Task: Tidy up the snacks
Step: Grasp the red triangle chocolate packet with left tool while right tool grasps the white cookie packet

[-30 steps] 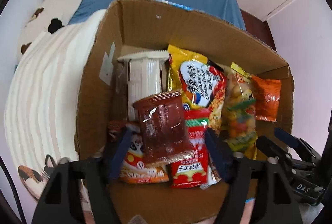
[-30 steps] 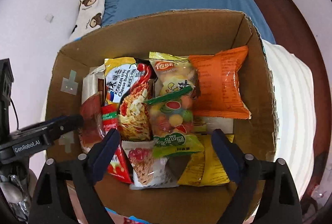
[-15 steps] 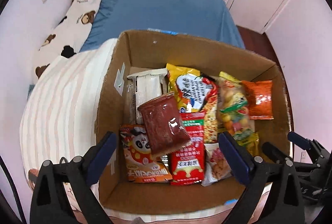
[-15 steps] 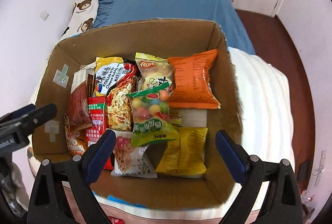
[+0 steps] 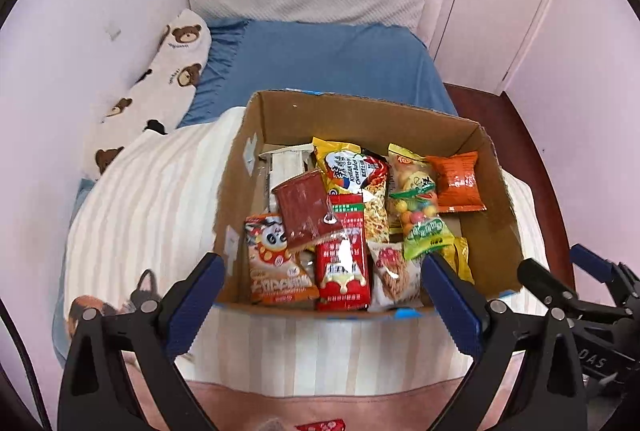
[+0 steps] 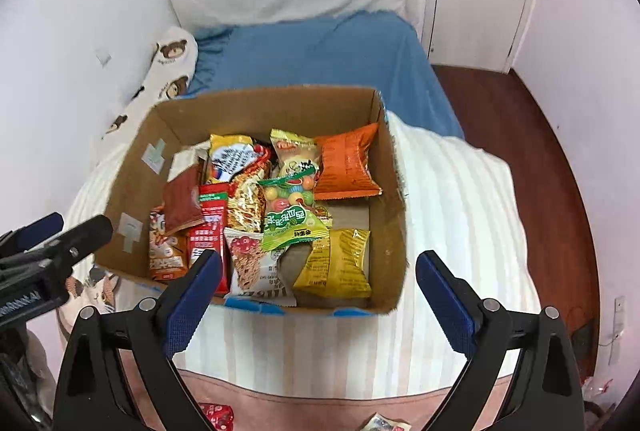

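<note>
Snack-filled cardboard box (image 5: 352, 119) beyond both grippers' spread, empty fingers (image 5: 196, 295).

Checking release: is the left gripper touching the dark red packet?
Apart. Left wrist view: left gripper is open and empty, both fingers at the cardboard box's near edge, clear of the dark red packet.

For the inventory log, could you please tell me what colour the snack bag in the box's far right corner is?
Orange bag, clearest in the right wrist view.
</note>
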{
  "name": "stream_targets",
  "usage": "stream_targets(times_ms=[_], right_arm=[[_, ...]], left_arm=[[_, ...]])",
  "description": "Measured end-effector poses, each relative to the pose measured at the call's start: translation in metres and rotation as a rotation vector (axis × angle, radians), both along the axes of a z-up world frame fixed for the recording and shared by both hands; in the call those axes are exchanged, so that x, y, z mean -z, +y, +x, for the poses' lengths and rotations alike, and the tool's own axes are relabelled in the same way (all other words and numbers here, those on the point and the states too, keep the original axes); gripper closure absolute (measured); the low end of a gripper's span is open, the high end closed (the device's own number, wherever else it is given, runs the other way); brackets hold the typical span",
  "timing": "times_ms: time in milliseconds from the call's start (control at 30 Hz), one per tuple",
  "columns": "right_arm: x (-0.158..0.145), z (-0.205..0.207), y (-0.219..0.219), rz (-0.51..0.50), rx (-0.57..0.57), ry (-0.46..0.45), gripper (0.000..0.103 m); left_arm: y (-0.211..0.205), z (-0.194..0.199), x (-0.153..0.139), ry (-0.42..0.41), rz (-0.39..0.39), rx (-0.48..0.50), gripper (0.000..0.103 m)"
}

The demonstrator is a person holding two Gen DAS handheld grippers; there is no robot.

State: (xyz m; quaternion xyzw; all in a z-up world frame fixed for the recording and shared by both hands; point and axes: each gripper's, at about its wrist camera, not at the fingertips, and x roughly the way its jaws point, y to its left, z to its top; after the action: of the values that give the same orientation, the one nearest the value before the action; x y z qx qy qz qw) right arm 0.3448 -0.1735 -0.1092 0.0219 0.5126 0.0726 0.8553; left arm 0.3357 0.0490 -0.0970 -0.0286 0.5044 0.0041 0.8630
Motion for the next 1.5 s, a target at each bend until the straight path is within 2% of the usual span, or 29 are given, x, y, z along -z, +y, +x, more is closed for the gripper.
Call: stream_targets(times_ms=[400, 500, 600, 700, 767, 900, 1133, 1267, 1467, 1500], right_arm=[[-0.053, -0.068, -0.014, 0.038, 0.012, -0.140, 0.004], [-0.055, -0.079, -0.020, 0.073, 0.022, -0.135, 0.004], [-0.041, -0.093, -0.029, 0.099, 0.031, -0.085, 0.004], [-0.009, -0.110, -0.045, 0.131, 0.062, 0.005, 0.004], [0.020, -0.122, -0.059, 0.140, 0.094, 0.086, 0.004], [0.078, -0.142, -0.083, 0.165, 0.165, 0.243, 0.004], [0.159, -0.163, -0.115, 0.228, 0.270, 0.432, 0.004], [0.191, -0.161, -0.120, 0.249, 0.297, 0.489, 0.004], [0.228, -0.158, -0.117, 0.244, 0.313, 0.550, 0.004], [0.233, -0.158, -0.116, 0.243, 0.317, 0.560, 0.004]], left_arm=[[-0.012, -0.062, -0.044, -0.117, 0.003, -0.011, 0.002], [-0.014, -0.074, -0.046, -0.125, -0.009, -0.008, 0.002], [-0.011, -0.088, -0.036, -0.098, -0.040, -0.010, 0.002], [-0.008, -0.100, -0.008, -0.037, -0.026, -0.030, 0.002], [-0.004, -0.107, 0.020, 0.034, -0.020, -0.045, 0.002], [0.011, -0.120, 0.089, 0.238, -0.092, -0.093, 0.002], [0.021, -0.144, 0.177, 0.465, -0.223, -0.161, 0.007], [0.019, -0.147, 0.202, 0.524, -0.263, -0.172, 0.007], [0.007, -0.145, 0.228, 0.572, -0.250, -0.160, 0.007], [0.004, -0.145, 0.232, 0.581, -0.249, -0.157, 0.011]])
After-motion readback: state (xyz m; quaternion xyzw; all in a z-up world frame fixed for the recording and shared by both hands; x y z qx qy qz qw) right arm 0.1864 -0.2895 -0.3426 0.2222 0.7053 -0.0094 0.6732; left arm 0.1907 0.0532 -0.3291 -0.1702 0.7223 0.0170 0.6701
